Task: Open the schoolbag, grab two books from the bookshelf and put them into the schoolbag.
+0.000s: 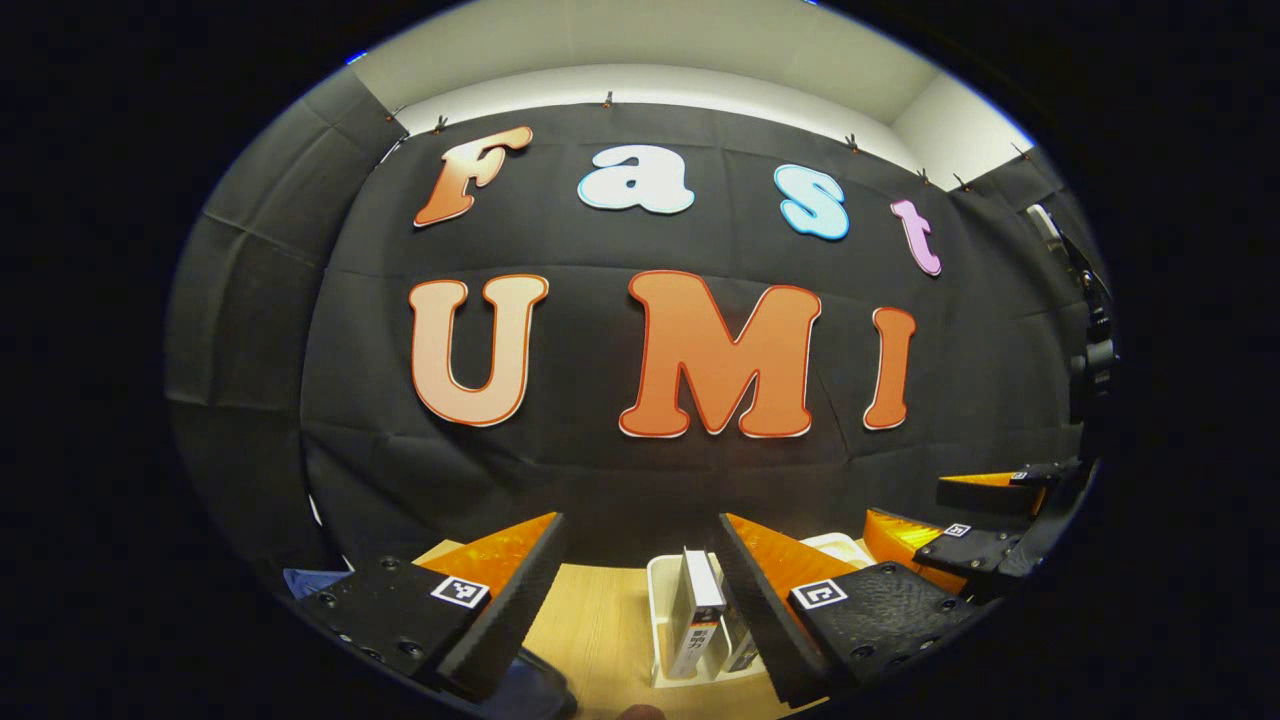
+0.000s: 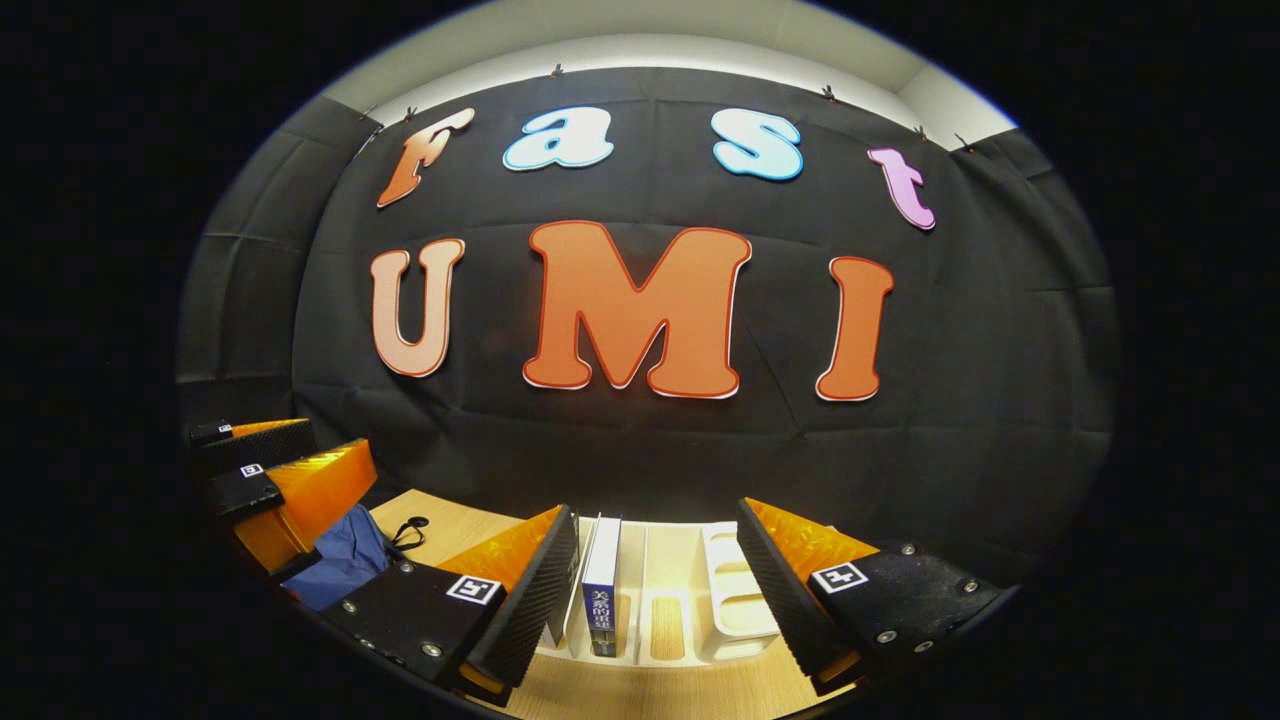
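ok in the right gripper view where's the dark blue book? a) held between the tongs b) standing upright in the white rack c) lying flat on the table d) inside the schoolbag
b: in the right gripper view the dark blue book stands upright in a slot of the white rack, beyond the open right tongs, which hold nothing.

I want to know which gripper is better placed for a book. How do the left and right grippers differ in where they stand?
The left gripper hangs over the wooden table, with the white bookshelf by its one finger; the right gripper faces the bookshelf squarely. The left gripper has the blue schoolbag beside it; the right gripper has a dark-spined book by its finger. Both are open, holding nothing.
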The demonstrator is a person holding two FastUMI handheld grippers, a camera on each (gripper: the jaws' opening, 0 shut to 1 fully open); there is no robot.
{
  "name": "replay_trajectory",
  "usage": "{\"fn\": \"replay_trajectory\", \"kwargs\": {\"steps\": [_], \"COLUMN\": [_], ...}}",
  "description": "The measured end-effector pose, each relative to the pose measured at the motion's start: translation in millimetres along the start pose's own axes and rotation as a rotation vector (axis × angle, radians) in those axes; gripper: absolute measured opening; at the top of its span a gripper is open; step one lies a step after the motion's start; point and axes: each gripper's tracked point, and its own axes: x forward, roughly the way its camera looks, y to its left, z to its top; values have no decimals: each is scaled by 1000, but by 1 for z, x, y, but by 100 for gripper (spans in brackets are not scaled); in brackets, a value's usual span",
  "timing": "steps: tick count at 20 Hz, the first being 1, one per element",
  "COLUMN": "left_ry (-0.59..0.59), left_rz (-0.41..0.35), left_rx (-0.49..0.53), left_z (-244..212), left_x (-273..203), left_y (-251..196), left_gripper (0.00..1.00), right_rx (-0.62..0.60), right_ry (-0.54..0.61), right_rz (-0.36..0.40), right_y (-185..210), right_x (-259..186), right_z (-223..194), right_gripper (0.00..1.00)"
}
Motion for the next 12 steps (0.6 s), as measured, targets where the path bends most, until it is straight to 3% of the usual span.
{"fn": "replay_trajectory", "kwargs": {"steps": [7, 12], "left_ry": [227, 424], "left_rz": [104, 124], "left_rx": [230, 459], "left_z": [-86, -160], "left_x": [-29, -60], "left_y": [49, 76], "left_gripper": [93, 94], "right_rx": [3, 1], "right_ry": [34, 72], "right_rz": [21, 37], "right_y": [-1, -5], "right_x": [2, 2], "right_z": [-19, -40], "right_gripper": [97, 97]}}
